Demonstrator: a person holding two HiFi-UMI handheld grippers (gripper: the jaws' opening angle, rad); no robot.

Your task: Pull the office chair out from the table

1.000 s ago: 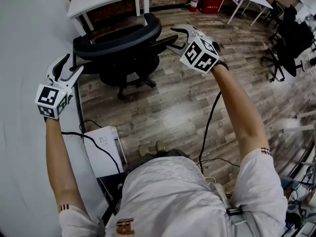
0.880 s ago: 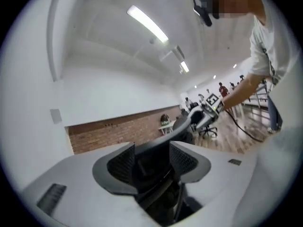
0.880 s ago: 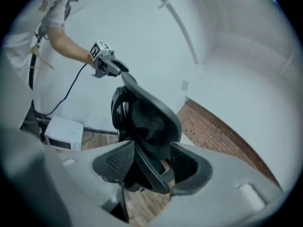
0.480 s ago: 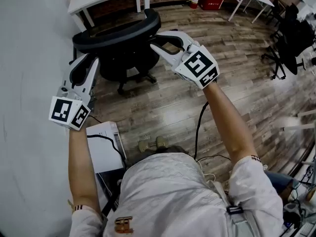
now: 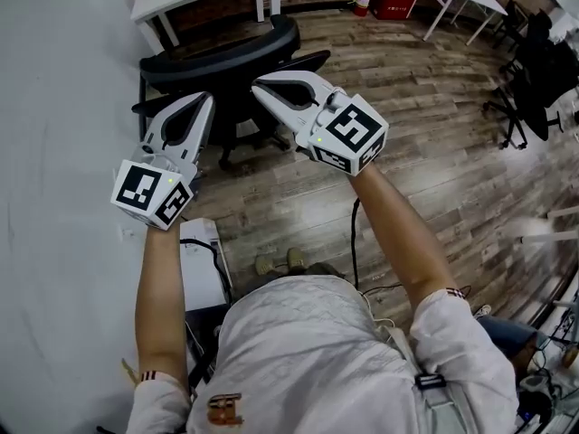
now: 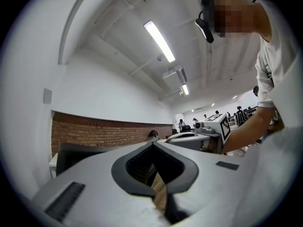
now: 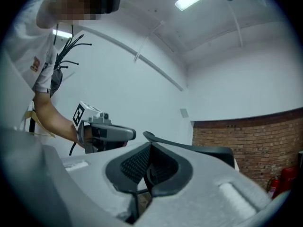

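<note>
Up top, a bit left of centre in the head view, we've got the office chair (image 5: pixel 235 107). Its backrest (image 5: pixel 217 57) faces us, and it stands on the wood floor (image 5: pixel 407 134) just beside the edge of the big white table (image 5: pixel 63 107) that fills the left side of the frame.

Our guess is it handles like any of these. It's heavy-ish but on wheels, so it should roll easily on that floor. It also swivels, so a tug on one side alone would likely spin it rather than move it. The backrest rim looks stiff and curved, maybe a bit slick for the pads. We'd take it there with both grippers spread apart, or by the armrest (image 5: pixel 303 61) on the right.

Neither one has it at the moment. The left gripper (image 5: pixel 207 100) and right gripper (image 5: pixel 256 83) both have their jaws fully together on nothing, tips aimed at the chair from lower in the frame. Both gripper views show the dark backrest out past the closed tips, not between them, so we'd say near it but apart.
</note>
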